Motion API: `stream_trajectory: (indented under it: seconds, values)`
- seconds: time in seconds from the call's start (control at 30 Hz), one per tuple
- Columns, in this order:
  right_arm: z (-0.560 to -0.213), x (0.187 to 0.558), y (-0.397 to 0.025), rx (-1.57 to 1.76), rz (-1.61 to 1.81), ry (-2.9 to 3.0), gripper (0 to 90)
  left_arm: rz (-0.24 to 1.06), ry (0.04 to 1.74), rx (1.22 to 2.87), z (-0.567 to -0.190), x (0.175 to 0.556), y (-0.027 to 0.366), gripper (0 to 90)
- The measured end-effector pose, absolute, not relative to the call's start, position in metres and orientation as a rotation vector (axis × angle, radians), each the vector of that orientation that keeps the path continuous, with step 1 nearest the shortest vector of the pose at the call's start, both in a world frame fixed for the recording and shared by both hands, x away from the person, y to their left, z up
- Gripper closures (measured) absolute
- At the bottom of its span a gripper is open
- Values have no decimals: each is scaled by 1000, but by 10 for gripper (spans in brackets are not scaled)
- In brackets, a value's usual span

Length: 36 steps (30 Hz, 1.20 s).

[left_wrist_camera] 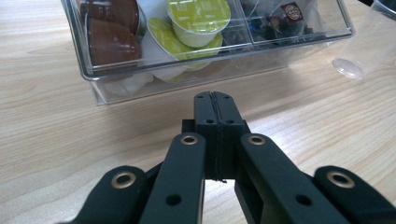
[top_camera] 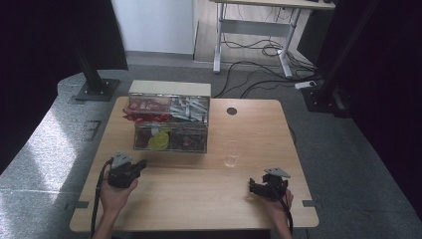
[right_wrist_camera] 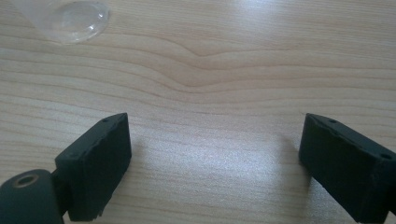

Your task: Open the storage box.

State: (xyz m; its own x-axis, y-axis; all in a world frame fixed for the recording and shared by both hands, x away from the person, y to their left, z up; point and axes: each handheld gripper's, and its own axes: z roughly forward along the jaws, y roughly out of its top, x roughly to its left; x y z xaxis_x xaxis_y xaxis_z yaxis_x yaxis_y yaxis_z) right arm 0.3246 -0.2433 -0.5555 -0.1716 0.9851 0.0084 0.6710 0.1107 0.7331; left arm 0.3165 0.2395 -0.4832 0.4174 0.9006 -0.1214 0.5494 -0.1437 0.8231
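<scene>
The left claw (left_wrist_camera: pixel 215 100) is seen pressed fully shut and empty, just short of the clear capsule box (left_wrist_camera: pixel 140 86). The right claw (right_wrist_camera: pixel 212 163) is held wide apart, empty, near the counter's (top_camera: pixel 199 194) front right corner; the clear cup (top_camera: pixel 231 153) is seen beyond it.

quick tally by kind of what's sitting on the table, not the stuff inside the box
clear compartment box: 1
clear plastic cup: 1
grippers resting on the table: 2, left gripper and right gripper
total: 4
</scene>
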Motion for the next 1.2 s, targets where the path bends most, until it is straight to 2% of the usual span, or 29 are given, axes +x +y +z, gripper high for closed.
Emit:
stream_trajectory:
  seconds: [1.2]
  values:
    - [-555, 325, -243, 1607, 840, 1896, 111, 478, 1312, 1860, -498, 364, 235, 900]
